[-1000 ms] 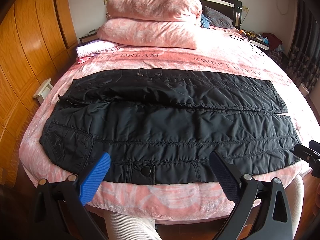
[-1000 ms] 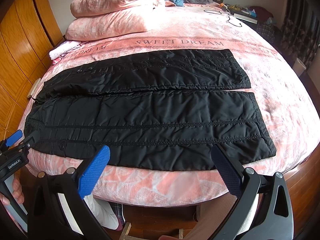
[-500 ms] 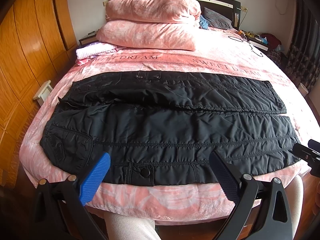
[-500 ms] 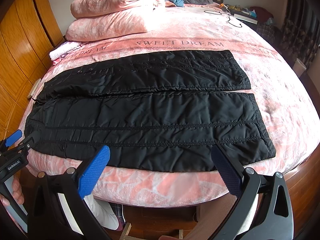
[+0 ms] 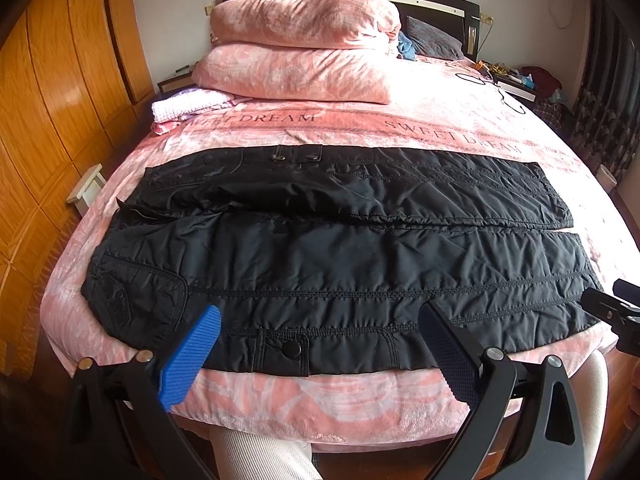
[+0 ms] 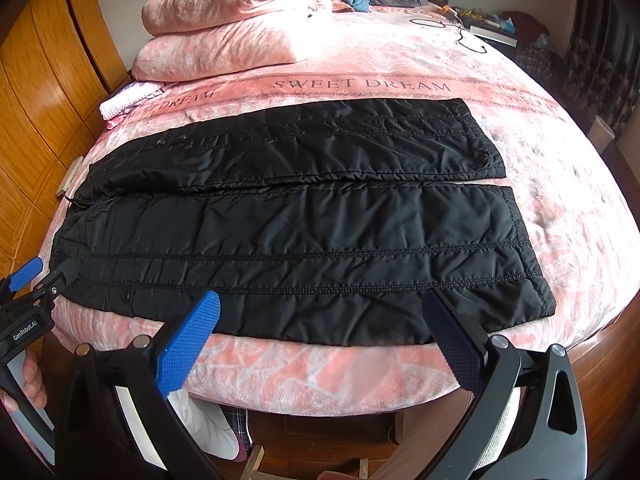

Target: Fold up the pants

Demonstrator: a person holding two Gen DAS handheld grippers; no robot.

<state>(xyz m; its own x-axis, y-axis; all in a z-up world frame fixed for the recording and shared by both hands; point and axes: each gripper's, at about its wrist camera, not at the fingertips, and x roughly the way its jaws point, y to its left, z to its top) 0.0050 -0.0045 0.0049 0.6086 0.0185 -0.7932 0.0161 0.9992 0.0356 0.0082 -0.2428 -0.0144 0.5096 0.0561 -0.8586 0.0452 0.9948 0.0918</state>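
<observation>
Black quilted pants (image 5: 340, 248) lie spread flat across the pink bed, waist to the left, both legs side by side running right; they also fill the right wrist view (image 6: 296, 220). My left gripper (image 5: 320, 320) hangs open over the near edge by the snap pocket (image 5: 286, 348), nothing between its fingers. Over the near leg's lower edge my right gripper (image 6: 320, 312) is open too. The left gripper's blue tip (image 6: 26, 274) shows at the waist end in the right wrist view; the right gripper's black tip (image 5: 612, 312) shows near the hem.
Stacked pink pillows (image 5: 300, 52) and a folded white-pink cloth (image 5: 188, 106) sit at the head of the bed (image 5: 440, 120). Wooden wardrobe panels (image 5: 52, 100) line the left. A cable (image 6: 460, 32) lies at the far right. A person's light-trousered leg (image 5: 260, 456) stands below.
The left wrist view has tilted slightly, so the pillows and pants sit a bit lower in frame. The pants have not moved and both grippers stay open.
</observation>
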